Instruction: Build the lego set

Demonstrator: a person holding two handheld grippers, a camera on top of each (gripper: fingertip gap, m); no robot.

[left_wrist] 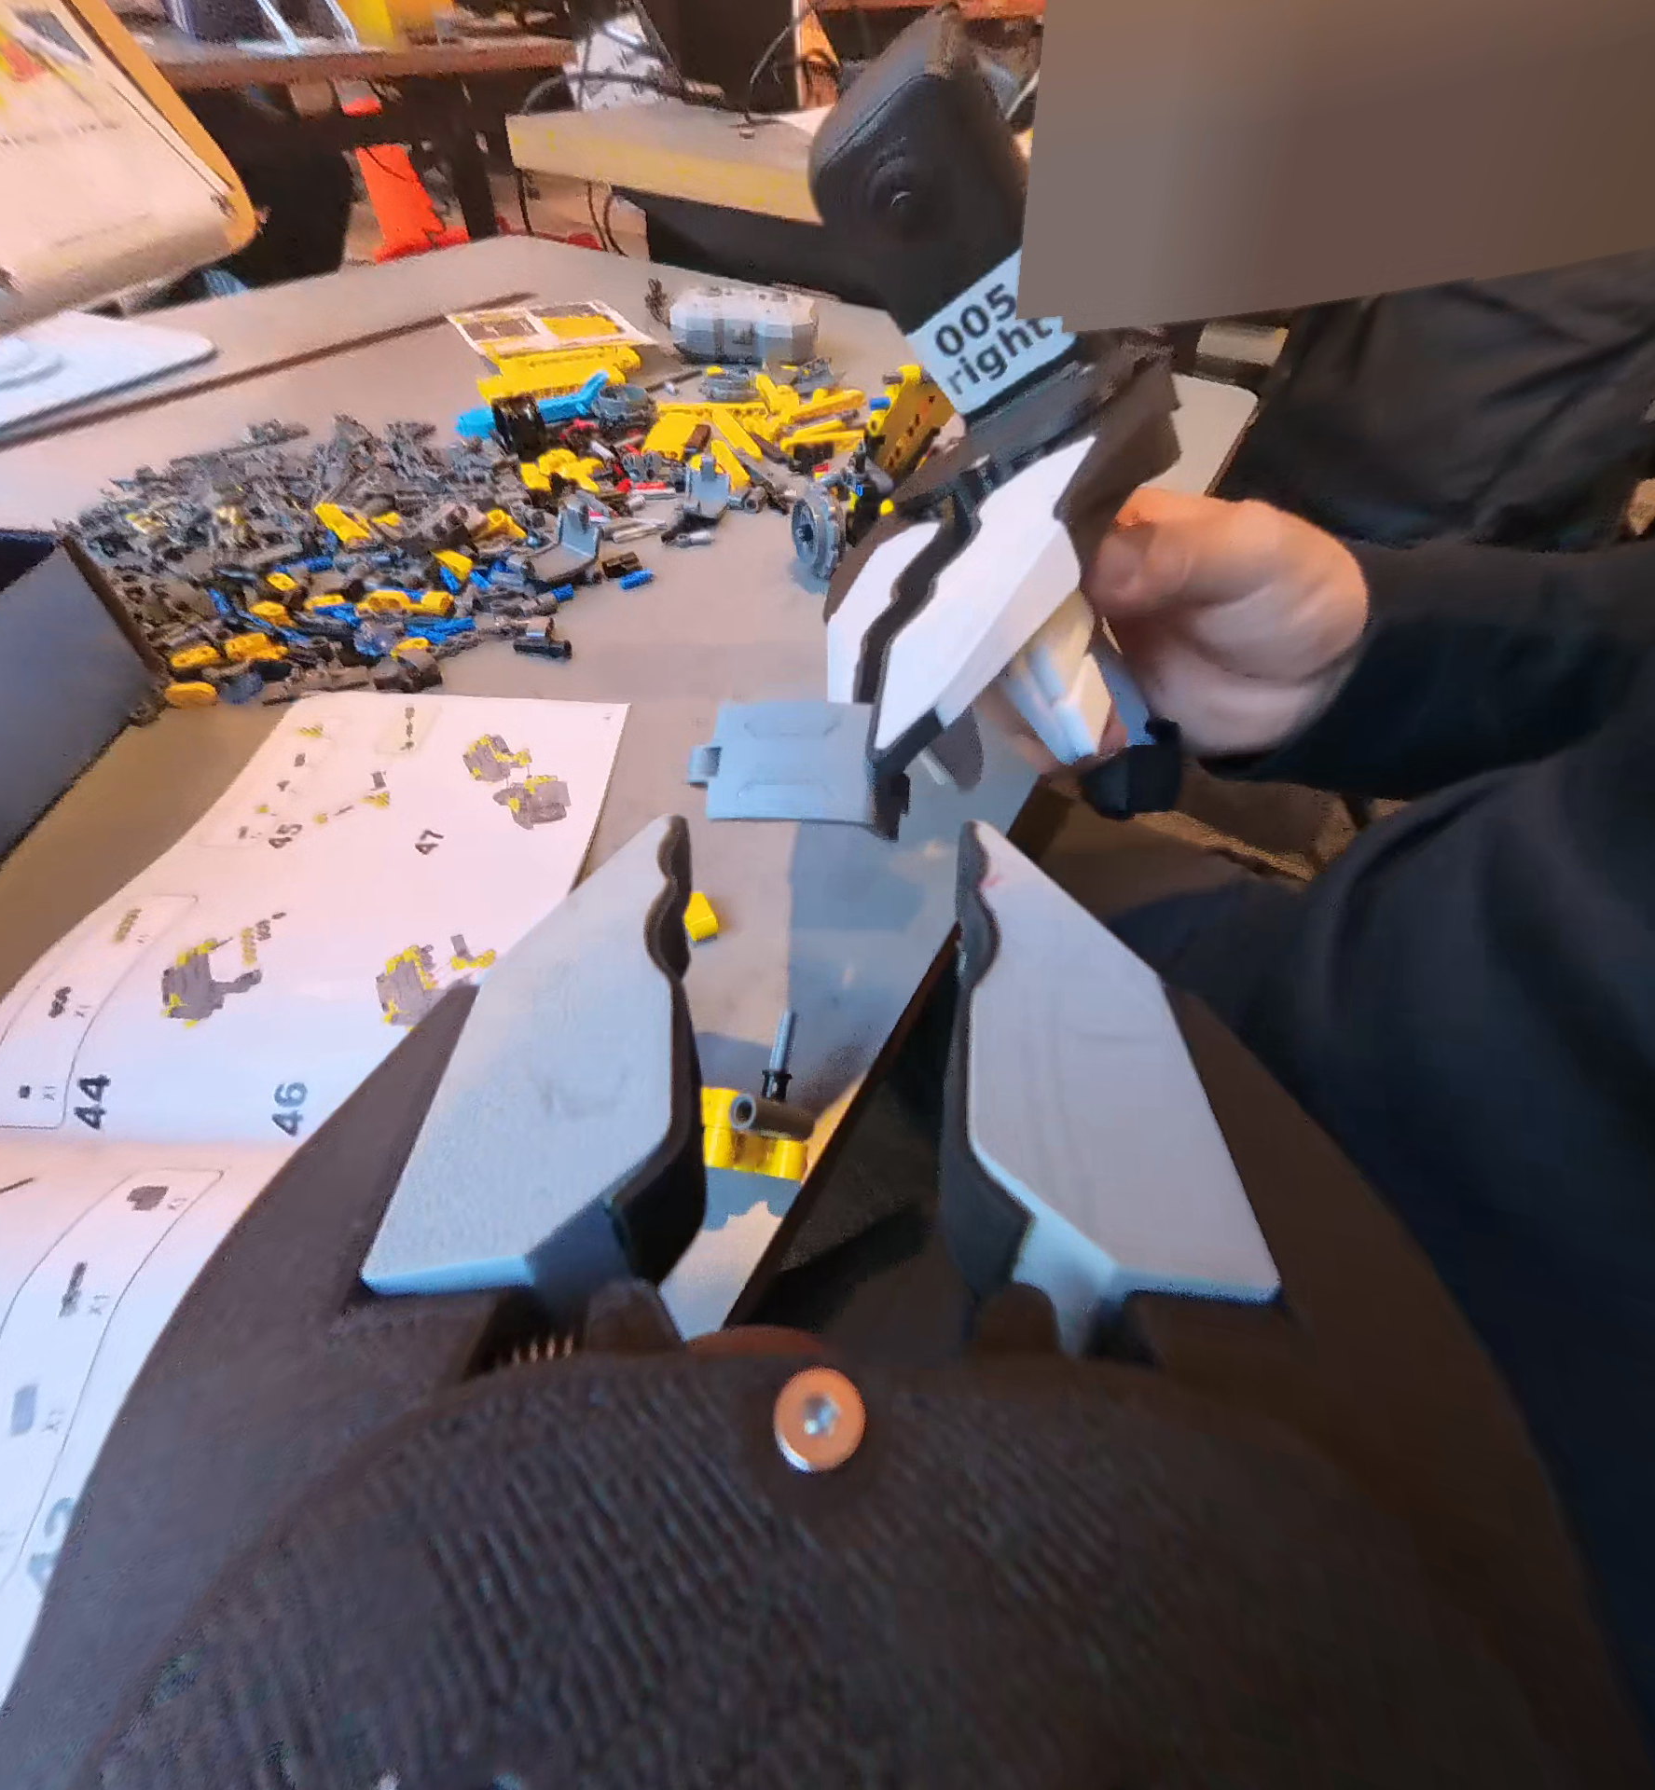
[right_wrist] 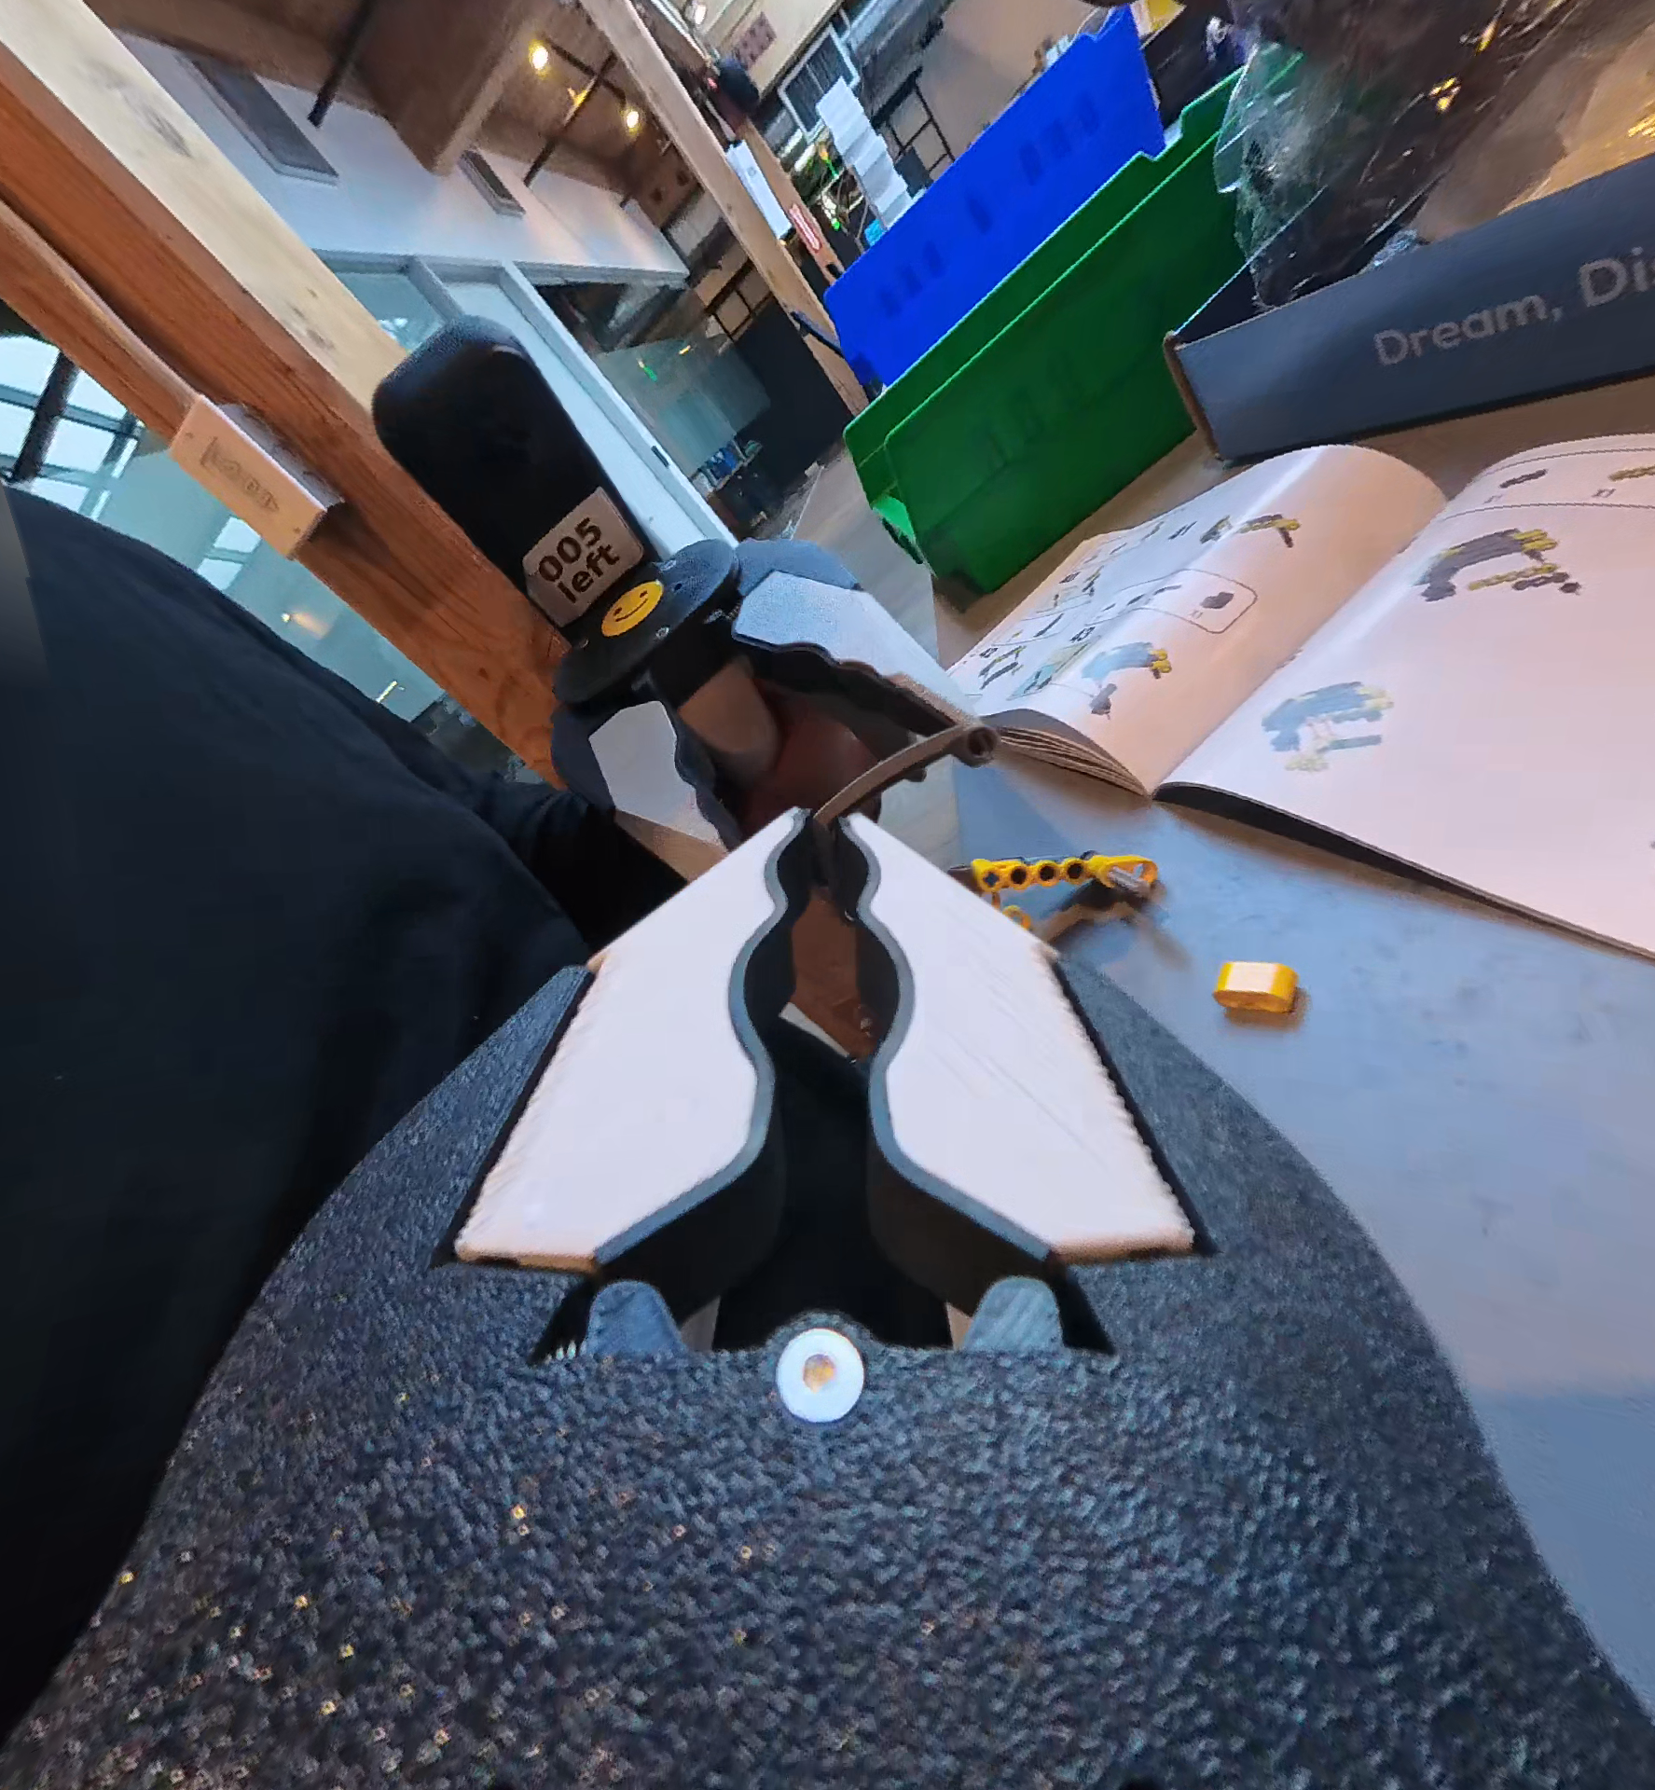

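Observation:
My right gripper is shut on the edge of a grey curved panel. In the left wrist view this panel hangs from the right gripper just above the grey table. My left gripper is open and empty, a short way in front of the panel, over the table's near edge. A small yellow piece and a yellow beam with a dark grey pin lie between its fingers on the table. The right wrist view shows the left gripper open behind the panel, with the yellow beam and the small yellow piece beside it.
An open instruction booklet lies left of the grippers. A wide pile of grey, yellow and blue building pieces covers the table beyond it. A dark box stands past the booklet. Green and blue bins stand off the table. A person's hand holds the right gripper.

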